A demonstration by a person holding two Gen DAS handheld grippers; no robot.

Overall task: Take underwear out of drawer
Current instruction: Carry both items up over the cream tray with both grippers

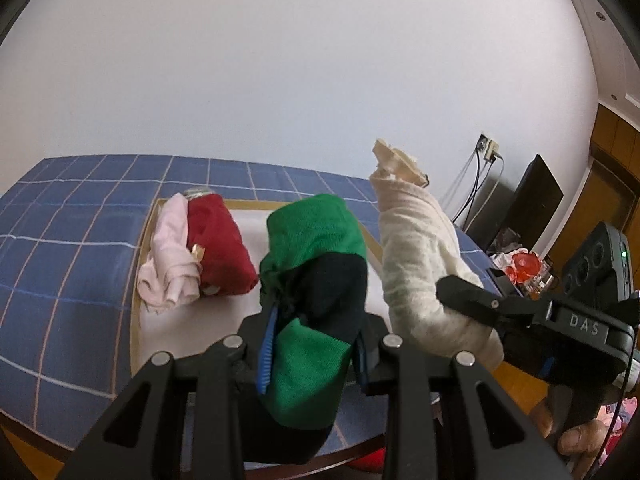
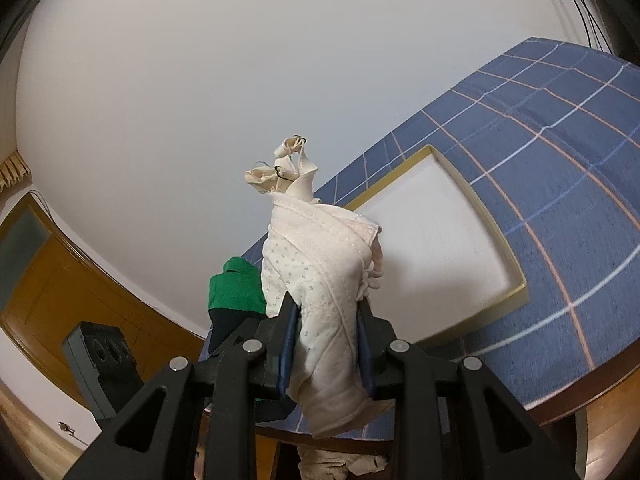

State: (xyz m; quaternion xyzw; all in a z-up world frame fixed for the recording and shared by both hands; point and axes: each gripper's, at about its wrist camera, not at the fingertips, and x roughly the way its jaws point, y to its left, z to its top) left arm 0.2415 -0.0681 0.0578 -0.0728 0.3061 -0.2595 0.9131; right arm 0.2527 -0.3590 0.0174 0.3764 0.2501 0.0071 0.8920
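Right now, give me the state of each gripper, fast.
Left gripper: shut on the green and black underwear.
Right gripper: shut on the cream bra.

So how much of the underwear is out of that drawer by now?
Two pieces are lifted out and in hand: the left gripper is shut on green-and-black underwear, and the right gripper on a cream bra. Neither has been set down yet. Still lying in the shallow drawer tray are a red garment and a pale pink one, so roughly half remains.
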